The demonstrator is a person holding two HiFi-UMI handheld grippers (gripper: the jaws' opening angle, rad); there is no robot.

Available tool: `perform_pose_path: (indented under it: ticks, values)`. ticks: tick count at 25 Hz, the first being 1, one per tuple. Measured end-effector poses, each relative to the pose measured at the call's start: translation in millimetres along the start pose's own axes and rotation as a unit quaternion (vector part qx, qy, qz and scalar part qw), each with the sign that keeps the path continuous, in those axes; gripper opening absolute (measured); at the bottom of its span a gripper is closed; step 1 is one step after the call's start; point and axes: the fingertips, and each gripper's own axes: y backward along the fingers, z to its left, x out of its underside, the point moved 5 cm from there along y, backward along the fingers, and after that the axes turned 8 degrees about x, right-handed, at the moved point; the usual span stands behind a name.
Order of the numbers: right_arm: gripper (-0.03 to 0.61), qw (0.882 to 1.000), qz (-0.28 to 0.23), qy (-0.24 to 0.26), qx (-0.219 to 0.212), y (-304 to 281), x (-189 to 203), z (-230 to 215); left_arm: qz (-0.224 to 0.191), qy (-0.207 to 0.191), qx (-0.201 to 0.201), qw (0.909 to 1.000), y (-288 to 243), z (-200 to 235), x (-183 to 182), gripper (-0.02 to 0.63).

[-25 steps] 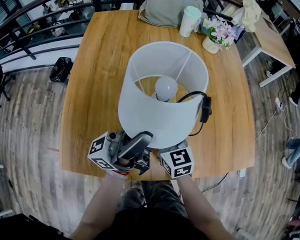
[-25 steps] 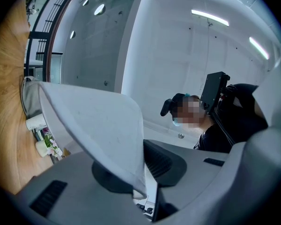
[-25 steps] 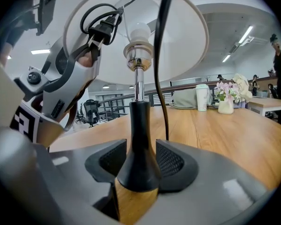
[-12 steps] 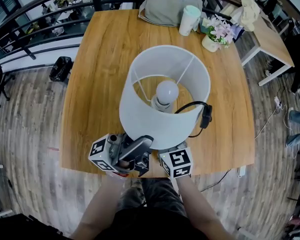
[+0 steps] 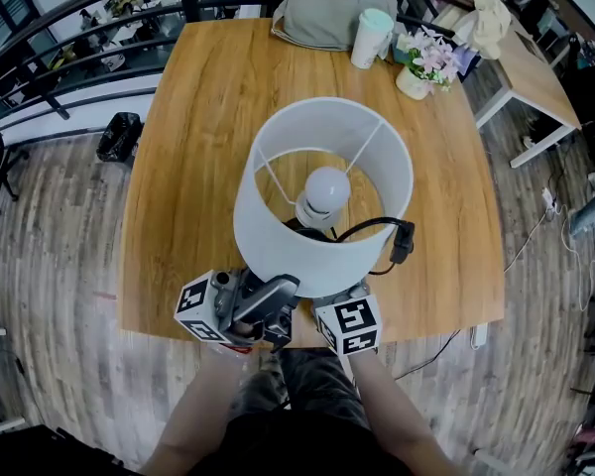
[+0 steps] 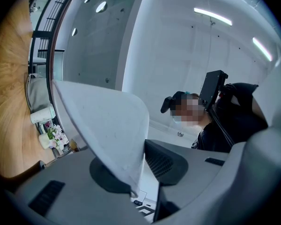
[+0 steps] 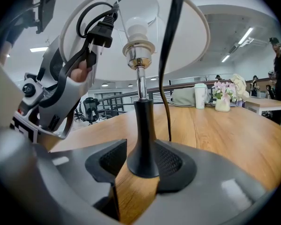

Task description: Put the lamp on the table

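A: Where's the lamp (image 5: pixel 326 190)?
B: Standing on the desk (image 5: pixel 208 117), near its front edge — right tongs (image 7: pixel 141 161) clamped round its foot (image 7: pixel 141 139).
A: And the left tongs (image 6: pixel 138 170)?
B: Just been opening — shade rim (image 6: pixel 107 125) sits between them, unpinched.

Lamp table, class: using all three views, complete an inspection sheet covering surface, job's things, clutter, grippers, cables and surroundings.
Surface: wooden table, lamp standing near its front edge.
Job's things: white lamp shade upright; bulb inside it; black lamp base resting on the wood.
Clutter: grey bag, cup and flower pot along the far edge.
Grippers: left gripper open, jaws have just been opening, shade wall between them; right gripper closed on the lamp base.
Cables: black cord loops over the shade rim; plug hangs loose.
Surroundings: railing, plank floor, second table to the right.
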Motion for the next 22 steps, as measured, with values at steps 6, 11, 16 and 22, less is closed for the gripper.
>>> perform_pose_path:
  ticks: [6,11,16,22]
  values:
    - [0.129,1.000,-0.002,0.006,0.000,6,3,4,-0.004,0.003,0.000,1.0000,5,-4,3,0.089]
    - [0.036,1.000,-0.010,0.004,0.007,10,2,4,-0.014,0.005,-0.004,0.9999,7,-3,5,0.089]
    - [0.008,1.000,-0.013,0.002,0.005,17,2,6,-0.013,0.004,-0.012,0.9998,10,-6,4,0.094]
    - [0.008,1.000,-0.009,0.006,0.005,24,4,7,-0.010,0.000,-0.029,0.9995,12,-7,5,0.104]
